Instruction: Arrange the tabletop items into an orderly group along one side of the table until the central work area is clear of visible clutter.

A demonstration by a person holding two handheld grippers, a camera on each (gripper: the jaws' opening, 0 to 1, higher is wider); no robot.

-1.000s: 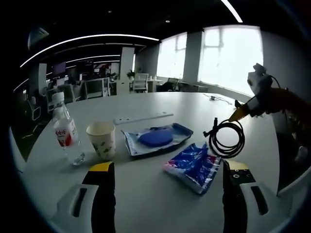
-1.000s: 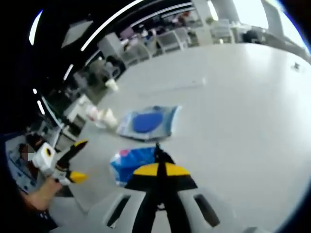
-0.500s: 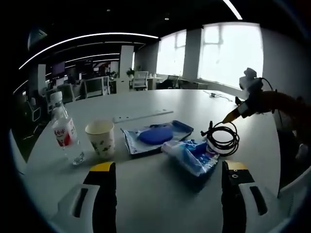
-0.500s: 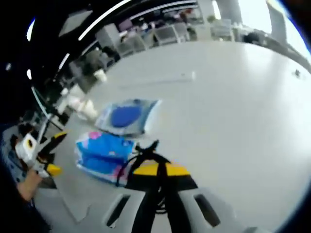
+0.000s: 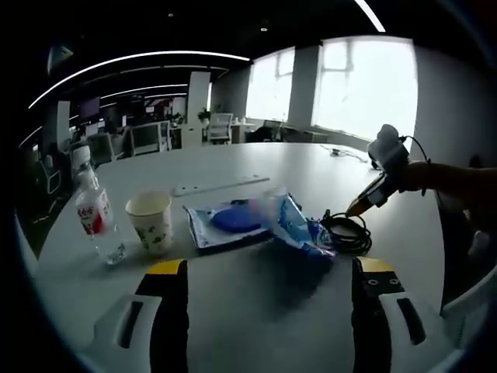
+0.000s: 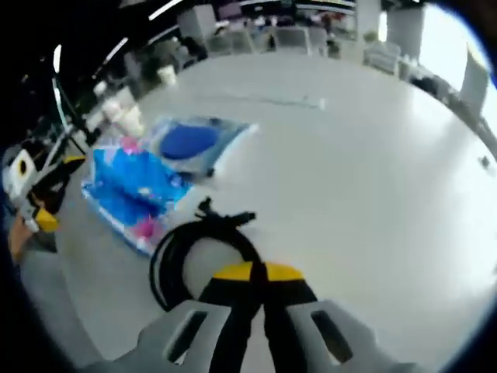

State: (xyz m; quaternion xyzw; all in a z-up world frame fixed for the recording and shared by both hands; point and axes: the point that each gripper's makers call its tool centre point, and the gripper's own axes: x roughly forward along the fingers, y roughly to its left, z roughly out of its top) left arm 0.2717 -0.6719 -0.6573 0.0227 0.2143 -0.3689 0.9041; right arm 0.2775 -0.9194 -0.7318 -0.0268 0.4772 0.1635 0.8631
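Observation:
A coiled black cable [image 5: 345, 233] lies on the white table [image 5: 233, 167] with my right gripper [image 5: 363, 204] shut on it, reaching in from the right. In the right gripper view the cable [image 6: 186, 249] loops out from my shut right gripper [image 6: 260, 272]. A blue-and-pink packet [image 5: 295, 228] leans tilted between the cable and a clear blue pouch [image 5: 229, 221] holding a blue disc. The packet [image 6: 132, 190] and pouch [image 6: 190, 144] lie to the left in the right gripper view. My left gripper [image 5: 269, 268] stands open, short of these things, with nothing between its jaws.
A paper cup [image 5: 151, 221] and a water bottle [image 5: 92, 214] stand left of the pouch. A long white strip [image 5: 221, 186] lies farther back. A hand [image 5: 446, 179] holds the right gripper. The left gripper [image 6: 35, 186] shows at the left edge of the right gripper view.
The right gripper came down and left with the cable, setting the coil on the table. The blue-and-pink packet got pushed toward the pouch and tipped up on edge.

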